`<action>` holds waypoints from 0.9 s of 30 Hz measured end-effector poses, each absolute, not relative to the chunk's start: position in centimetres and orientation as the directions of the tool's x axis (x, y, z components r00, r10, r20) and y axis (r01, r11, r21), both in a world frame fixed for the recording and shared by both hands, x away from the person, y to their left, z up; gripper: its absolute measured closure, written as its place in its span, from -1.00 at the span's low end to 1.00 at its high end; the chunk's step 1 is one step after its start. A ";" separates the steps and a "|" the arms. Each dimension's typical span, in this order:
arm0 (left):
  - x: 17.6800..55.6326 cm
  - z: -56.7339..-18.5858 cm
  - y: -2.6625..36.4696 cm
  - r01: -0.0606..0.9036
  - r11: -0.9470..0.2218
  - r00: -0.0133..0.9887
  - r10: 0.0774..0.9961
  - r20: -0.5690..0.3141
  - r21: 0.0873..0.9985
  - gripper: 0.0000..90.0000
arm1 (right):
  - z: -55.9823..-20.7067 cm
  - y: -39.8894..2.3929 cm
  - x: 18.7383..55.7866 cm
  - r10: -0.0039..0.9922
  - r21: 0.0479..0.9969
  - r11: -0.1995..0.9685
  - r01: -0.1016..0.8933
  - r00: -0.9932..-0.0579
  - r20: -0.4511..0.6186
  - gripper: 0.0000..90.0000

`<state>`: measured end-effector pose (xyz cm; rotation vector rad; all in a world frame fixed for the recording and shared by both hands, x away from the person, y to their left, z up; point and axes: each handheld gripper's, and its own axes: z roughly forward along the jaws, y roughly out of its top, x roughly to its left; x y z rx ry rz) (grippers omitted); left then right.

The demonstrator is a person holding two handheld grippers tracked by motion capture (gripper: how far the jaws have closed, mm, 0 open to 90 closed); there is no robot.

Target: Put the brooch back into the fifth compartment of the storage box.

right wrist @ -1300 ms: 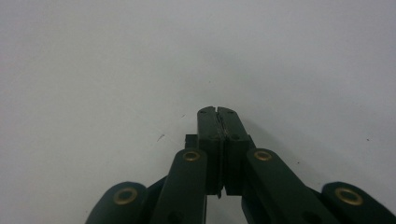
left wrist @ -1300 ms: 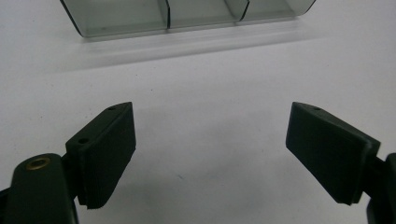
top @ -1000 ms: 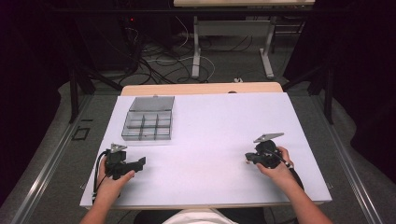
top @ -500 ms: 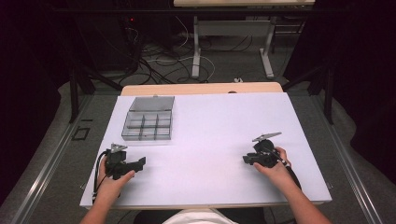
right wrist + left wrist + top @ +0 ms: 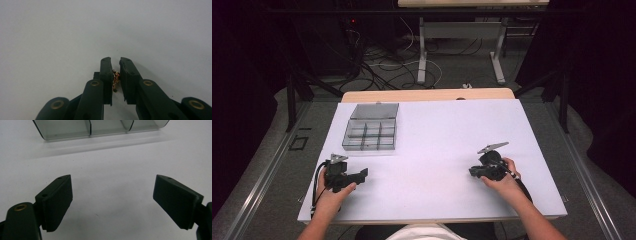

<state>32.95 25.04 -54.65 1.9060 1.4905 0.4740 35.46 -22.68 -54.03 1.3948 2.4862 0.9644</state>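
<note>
Keep the right gripper (image 5: 115, 72) clamped on the tiny gold piece (image 5: 115, 79) toward the far-left box (image 5: 371, 127); left gripper (image 5: 112, 202) fingers stay apart

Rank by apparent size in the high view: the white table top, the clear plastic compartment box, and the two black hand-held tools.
1. White table top, by far the largest.
2. Clear plastic compartment box.
3. Left black tool and right black tool: they look about alike, so I won't rank one above the other.

Legible markings: none.
Compartment box (image 5: 371, 131) and table (image 5: 447, 135) seemingly unmarked; the box is small from above.
</note>
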 end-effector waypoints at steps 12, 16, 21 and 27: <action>32.9 -54.6 24.7 0.707 -0.153 0.303 0.948 -0.101 0.691 -0.65 | -52.8 -22.9 35.4 0.790 0.653 0.303 0.694 -0.566 0.236 0.81; 32.9 -54.5 24.7 0.703 -0.150 0.304 0.947 -0.103 0.695 -0.65 | -52.3 -22.7 35.4 0.786 0.671 0.283 0.686 -0.567 0.248 0.81; 32.8 -54.4 24.8 0.699 -0.149 0.307 0.946 -0.105 0.700 -0.65 | -51.4 -21.9 35.8 0.773 0.689 0.265 0.675 -0.576 0.267 0.81; 32.7 -54.4 24.8 0.695 -0.141 0.308 0.945 -0.114 0.705 -0.65 | -50.4 -20.3 36.6 0.757 0.704 0.270 0.657 -0.596 0.267 0.81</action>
